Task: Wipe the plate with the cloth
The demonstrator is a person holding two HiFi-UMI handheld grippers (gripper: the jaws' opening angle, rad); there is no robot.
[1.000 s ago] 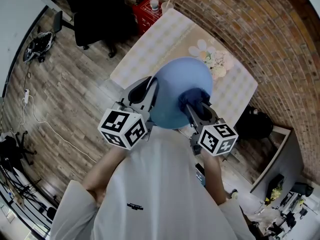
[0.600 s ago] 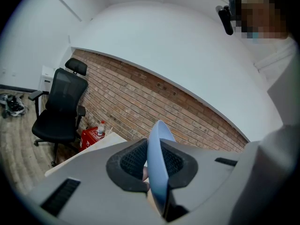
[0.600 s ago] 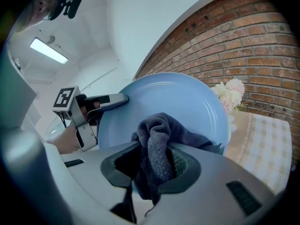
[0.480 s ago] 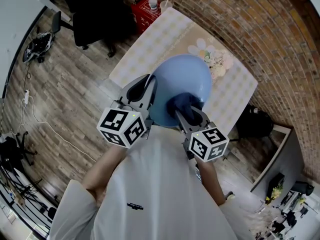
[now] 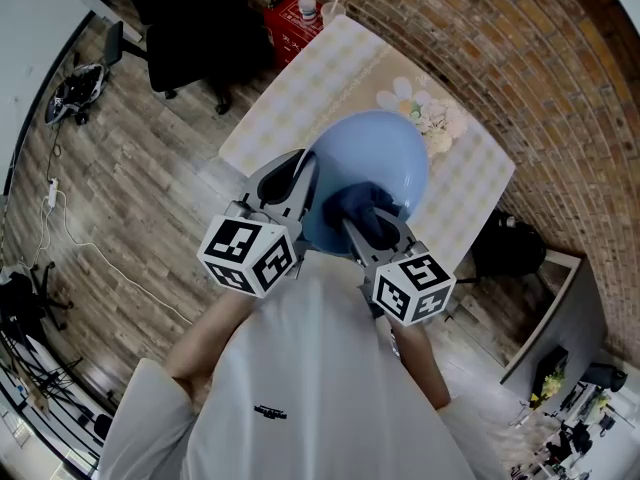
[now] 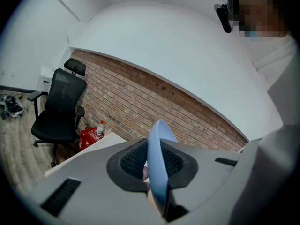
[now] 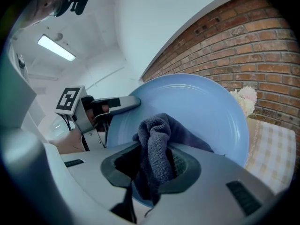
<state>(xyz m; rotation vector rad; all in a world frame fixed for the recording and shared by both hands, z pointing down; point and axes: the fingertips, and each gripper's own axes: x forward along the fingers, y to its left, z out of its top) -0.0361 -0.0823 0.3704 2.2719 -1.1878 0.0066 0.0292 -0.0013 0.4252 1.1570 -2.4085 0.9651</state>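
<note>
Held plate (image 5: 375, 153), checked table (image 5: 300, 88), brick wall (image 5: 520, 48)

An office-like room: a black office chair (image 5: 195, 38) is standing beside the bench (image 5: 290, 98), a brick wall (image 5: 520, 48) running behind it, plank floor (image 5: 130, 198) lying beneath.

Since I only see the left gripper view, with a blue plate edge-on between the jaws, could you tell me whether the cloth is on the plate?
Observer: Yes, the right gripper is shut on a dark grey-blue cloth that lies against the face of the blue plate.
Operator: Thank you; where on the face?
Observer: In the head view, on the part nearest the person, right of where the left gripper clamps the rim.
</note>
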